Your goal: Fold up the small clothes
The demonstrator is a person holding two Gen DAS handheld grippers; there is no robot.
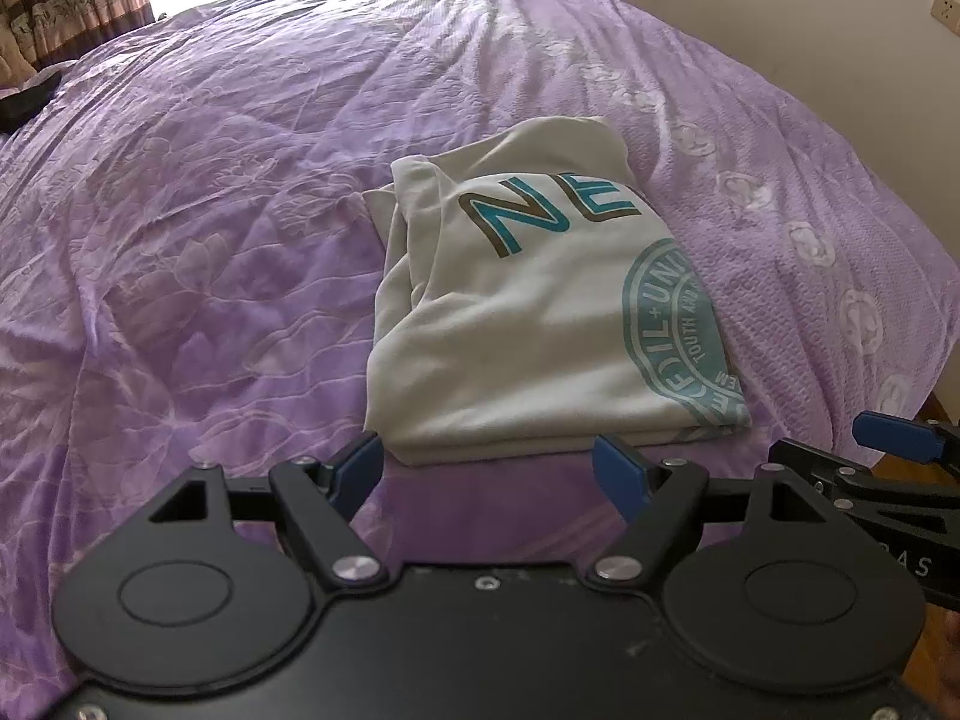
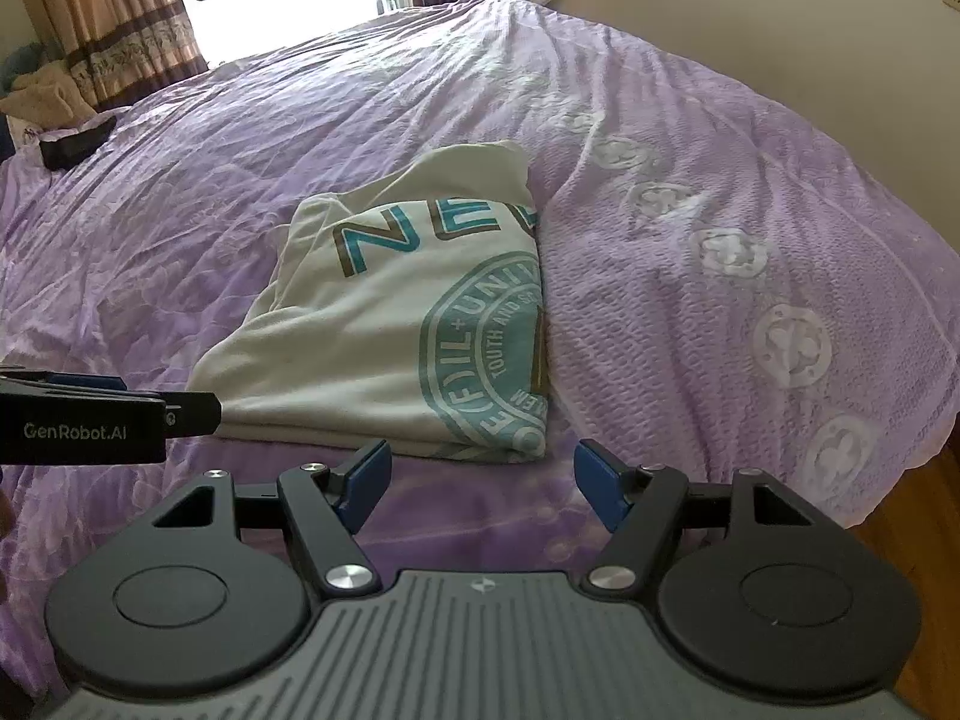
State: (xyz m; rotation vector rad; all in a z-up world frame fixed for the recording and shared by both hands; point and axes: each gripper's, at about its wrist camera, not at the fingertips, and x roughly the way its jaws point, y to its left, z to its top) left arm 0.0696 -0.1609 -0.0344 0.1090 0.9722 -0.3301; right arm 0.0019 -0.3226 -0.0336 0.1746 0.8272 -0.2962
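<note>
A folded white T-shirt (image 1: 528,312) with teal and brown lettering and a round teal seal lies on the purple bedspread (image 1: 198,252). It also shows in the right wrist view (image 2: 384,330). My left gripper (image 1: 489,468) is open and empty, just short of the shirt's near edge. My right gripper (image 2: 480,471) is open and empty, near the shirt's near right corner. The right gripper shows at the right edge of the left wrist view (image 1: 888,450). The left gripper shows at the left of the right wrist view (image 2: 120,414).
The bedspread (image 2: 720,276) covers the whole bed, with a floral border along its right side. A wall (image 1: 810,18) and wooden floor (image 2: 918,540) lie to the right. Curtains (image 2: 120,18) and a bright window stand at the far end. A dark object (image 2: 78,141) lies far left.
</note>
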